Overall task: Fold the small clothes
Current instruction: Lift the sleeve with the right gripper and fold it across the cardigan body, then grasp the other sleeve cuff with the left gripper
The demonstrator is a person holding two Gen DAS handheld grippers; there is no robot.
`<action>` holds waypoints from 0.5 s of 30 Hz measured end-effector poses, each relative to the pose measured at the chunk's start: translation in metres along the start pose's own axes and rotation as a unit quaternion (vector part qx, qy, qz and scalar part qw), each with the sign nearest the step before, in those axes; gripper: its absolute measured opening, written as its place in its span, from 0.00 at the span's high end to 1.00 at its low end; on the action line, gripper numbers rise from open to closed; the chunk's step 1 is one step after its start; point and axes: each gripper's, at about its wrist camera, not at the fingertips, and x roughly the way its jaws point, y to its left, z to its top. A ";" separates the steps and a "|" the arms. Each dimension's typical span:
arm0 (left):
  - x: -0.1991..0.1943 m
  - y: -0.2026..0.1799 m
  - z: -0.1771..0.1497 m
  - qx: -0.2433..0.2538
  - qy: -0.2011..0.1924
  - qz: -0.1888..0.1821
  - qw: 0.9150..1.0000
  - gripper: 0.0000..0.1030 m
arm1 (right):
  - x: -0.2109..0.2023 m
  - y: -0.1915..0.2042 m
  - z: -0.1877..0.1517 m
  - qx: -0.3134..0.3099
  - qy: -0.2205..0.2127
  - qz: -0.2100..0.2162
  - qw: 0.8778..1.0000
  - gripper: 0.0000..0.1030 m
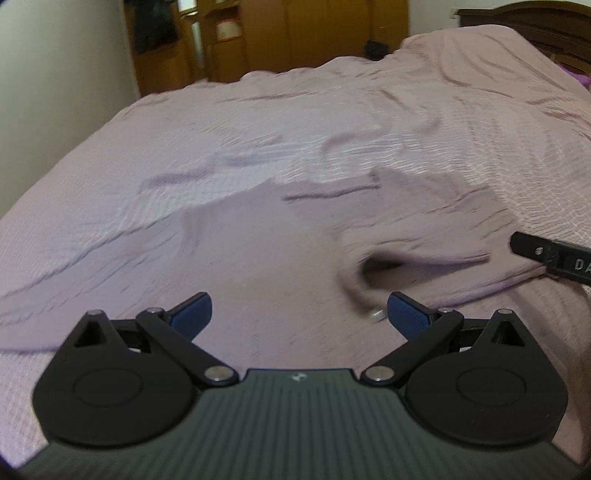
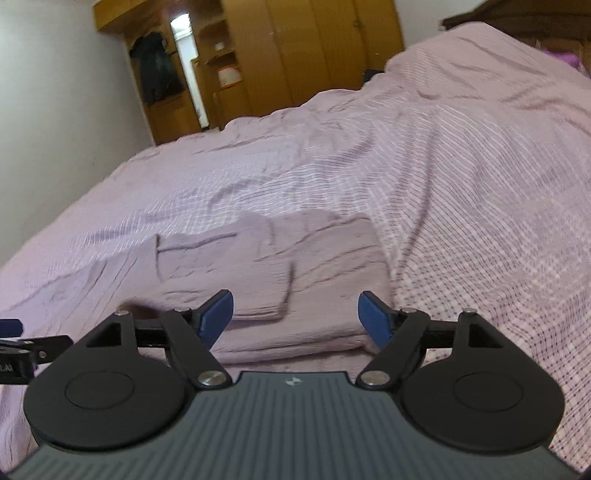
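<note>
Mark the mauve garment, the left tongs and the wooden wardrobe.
Mauve ribbed knit garment (image 2: 325, 266), right wrist view, folded body.
Left tongs (image 1: 299, 317), left wrist view, between fingertips.
Tall wooden wardrobe (image 2: 314, 48), right wrist view, door panel.

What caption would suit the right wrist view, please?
Open right tool poised over a partly folded mauve garment on the checked bedspread.

Bedroom with a wide bed and wooden wardrobes

A wrinkled pink checked bedspread covers the bed; behind stand orange-brown wardrobes, dark clothes hanging, a pale wall and a dark headboard.
</note>
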 end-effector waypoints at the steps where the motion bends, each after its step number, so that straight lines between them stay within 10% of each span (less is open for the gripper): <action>1: 0.004 -0.008 0.002 0.007 -0.004 -0.005 1.000 0.00 | 0.004 -0.005 -0.002 0.011 -0.001 0.002 1.000 0.22; 15: 0.054 -0.092 0.010 0.148 -0.024 -0.033 0.988 0.14 | 0.029 -0.033 0.000 0.085 0.018 -0.006 0.996 0.22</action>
